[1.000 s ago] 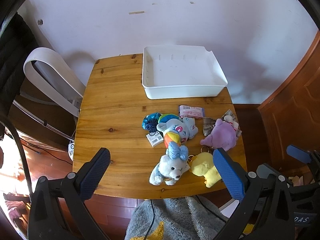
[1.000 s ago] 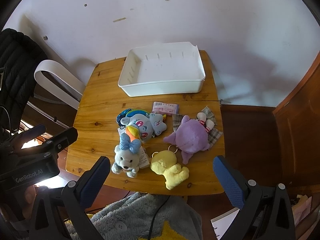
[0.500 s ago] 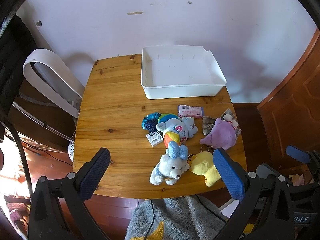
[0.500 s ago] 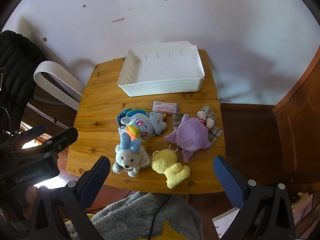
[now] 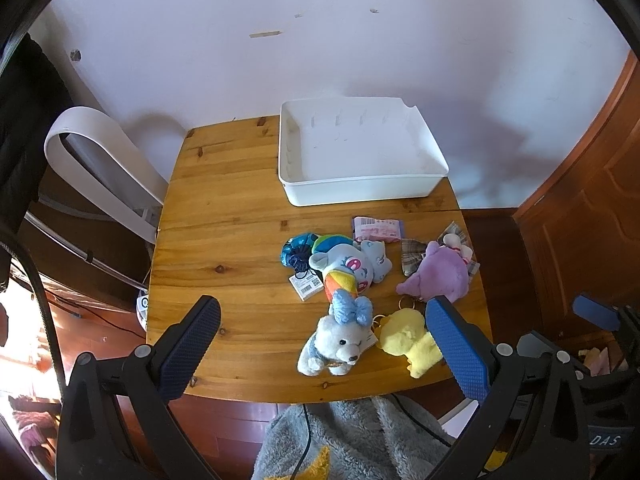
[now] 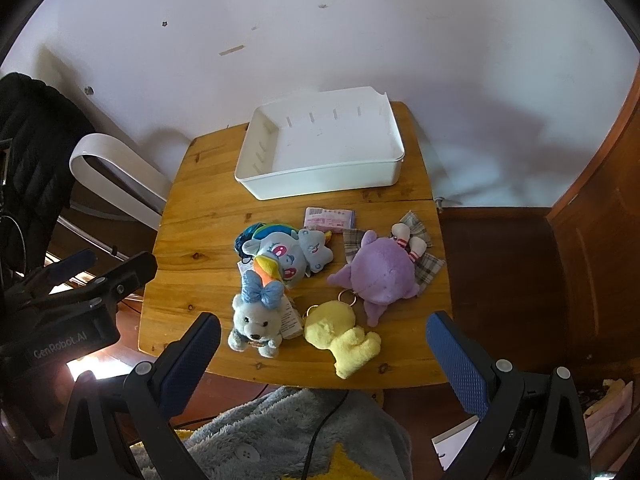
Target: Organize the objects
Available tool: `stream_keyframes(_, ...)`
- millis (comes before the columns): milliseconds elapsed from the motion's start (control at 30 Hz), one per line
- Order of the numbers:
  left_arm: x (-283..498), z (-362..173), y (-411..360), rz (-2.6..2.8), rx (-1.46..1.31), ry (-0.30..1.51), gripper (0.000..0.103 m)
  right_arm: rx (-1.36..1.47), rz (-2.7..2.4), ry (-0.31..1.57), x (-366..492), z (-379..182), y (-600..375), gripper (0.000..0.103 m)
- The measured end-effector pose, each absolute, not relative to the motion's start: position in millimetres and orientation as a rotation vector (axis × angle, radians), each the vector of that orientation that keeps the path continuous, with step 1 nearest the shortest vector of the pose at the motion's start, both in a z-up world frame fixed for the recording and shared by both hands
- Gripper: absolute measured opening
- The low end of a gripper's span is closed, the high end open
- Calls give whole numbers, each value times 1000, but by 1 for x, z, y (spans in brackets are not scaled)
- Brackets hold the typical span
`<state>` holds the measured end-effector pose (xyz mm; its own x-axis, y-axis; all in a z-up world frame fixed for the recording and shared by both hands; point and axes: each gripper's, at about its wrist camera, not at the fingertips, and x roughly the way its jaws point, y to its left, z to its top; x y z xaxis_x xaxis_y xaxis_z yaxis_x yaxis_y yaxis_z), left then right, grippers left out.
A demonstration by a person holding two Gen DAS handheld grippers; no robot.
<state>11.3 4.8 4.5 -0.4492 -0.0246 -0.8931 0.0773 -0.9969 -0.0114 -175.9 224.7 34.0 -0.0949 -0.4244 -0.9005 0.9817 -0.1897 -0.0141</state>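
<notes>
An empty white bin (image 5: 360, 160) (image 6: 320, 152) stands at the back of the wooden table (image 5: 224, 216) (image 6: 200, 208). In front of it lie a pink packet (image 5: 378, 229) (image 6: 330, 218), a blue pony plush (image 5: 352, 266) (image 6: 292, 256), a purple plush (image 5: 438, 274) (image 6: 380, 272), a grey bear with a blue bow (image 5: 340, 336) (image 6: 256, 316) and a yellow plush (image 5: 408, 340) (image 6: 340, 330). My left gripper (image 5: 322, 344) is open and empty above the table's near edge. My right gripper (image 6: 322, 346) is open and empty, above the near edge too.
A white curved fan (image 5: 100, 160) (image 6: 116, 168) stands left of the table. A wooden door (image 5: 592, 208) is at the right. A black chair back (image 6: 32, 152) is at far left. Grey fleece clothing (image 6: 280, 432) lies below the near table edge.
Both cameras have drifted slightly, so the table and toys sit a little differently in view. Nothing on the table has moved. Both grippers stay open.
</notes>
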Motion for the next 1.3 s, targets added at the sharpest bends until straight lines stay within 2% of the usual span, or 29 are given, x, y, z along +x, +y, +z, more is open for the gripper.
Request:
stream_keyframes(600,9,-8,16,-2612,1620,102,102,868,-1585,916,-187,18,222,103)
stream_keyframes(1300,36,-82,-4,-2516,1628,209,102,846,-1450,1023,-202,-53,211,103)
